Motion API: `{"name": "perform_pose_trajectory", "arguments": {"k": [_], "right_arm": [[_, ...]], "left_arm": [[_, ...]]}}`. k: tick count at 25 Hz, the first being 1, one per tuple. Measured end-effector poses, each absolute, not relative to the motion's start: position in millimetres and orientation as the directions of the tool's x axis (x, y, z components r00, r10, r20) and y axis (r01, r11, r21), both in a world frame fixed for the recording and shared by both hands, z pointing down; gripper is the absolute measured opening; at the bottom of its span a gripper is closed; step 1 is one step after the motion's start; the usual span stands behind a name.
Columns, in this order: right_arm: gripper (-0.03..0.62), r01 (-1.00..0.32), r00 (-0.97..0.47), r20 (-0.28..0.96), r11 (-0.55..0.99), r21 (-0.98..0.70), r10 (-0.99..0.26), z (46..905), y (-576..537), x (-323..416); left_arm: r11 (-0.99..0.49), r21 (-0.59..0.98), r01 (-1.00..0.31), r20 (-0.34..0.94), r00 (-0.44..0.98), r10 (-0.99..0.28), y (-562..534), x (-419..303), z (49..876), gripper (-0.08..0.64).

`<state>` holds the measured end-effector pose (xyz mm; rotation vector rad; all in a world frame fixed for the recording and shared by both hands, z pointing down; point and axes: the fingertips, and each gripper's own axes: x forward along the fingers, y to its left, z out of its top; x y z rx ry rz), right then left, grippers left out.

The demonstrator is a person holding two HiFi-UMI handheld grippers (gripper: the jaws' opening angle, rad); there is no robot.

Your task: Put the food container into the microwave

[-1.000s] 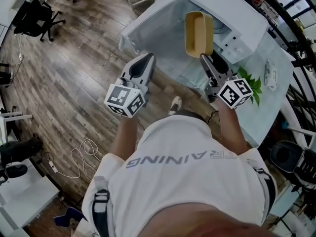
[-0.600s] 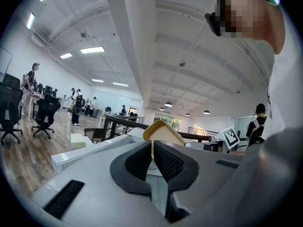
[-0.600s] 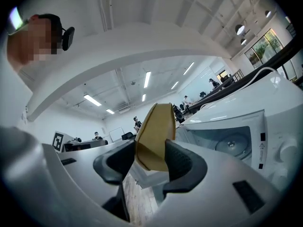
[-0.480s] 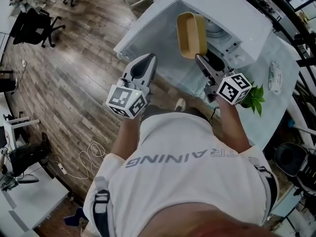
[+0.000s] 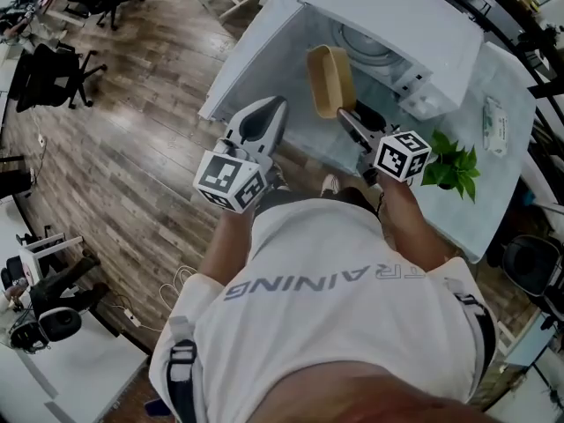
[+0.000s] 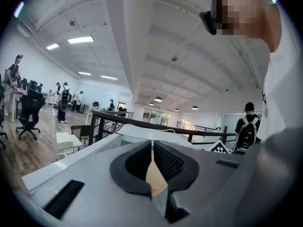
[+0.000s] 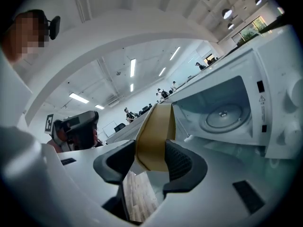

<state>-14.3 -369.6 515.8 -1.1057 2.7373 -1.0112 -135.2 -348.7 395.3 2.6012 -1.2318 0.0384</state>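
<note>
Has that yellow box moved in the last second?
Yes. The food container, held in the right tool, has sunk lower in front of the open microwave.

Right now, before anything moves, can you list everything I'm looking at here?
microwave: one, white, open, on the table
food container: one, tan, before the microwave's opening
plant: one, green, on the table near the right gripper
packet: one, white, at the table's far edge
table: one, pale top
office chairs: two, black, upper left
floor: one, brown wood
shirt: one, white, on the person
left gripper: one, grey, shut, empty
right gripper: one, grey, shut on the food container
</note>
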Motion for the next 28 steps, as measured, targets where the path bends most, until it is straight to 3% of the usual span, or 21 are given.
{"name": "perform_pose_trajectory", "arguments": {"k": [8, 28], "right_arm": [[0.213, -0.631, -0.621, 0.238, 0.297, -0.717, -0.747, 576, -413, 9], [0.213, -0.587, -0.429, 0.095, 0.198, -0.785, -0.898, 577, -522, 33]], "left_arm": [[-0.618, 0.232, -0.751, 0.161, 0.657, -0.737, -366, -144, 401, 0.043], [-0.633, 0.302, -0.713, 0.184, 0.695, -0.695, -374, -140, 403, 0.043]]}}
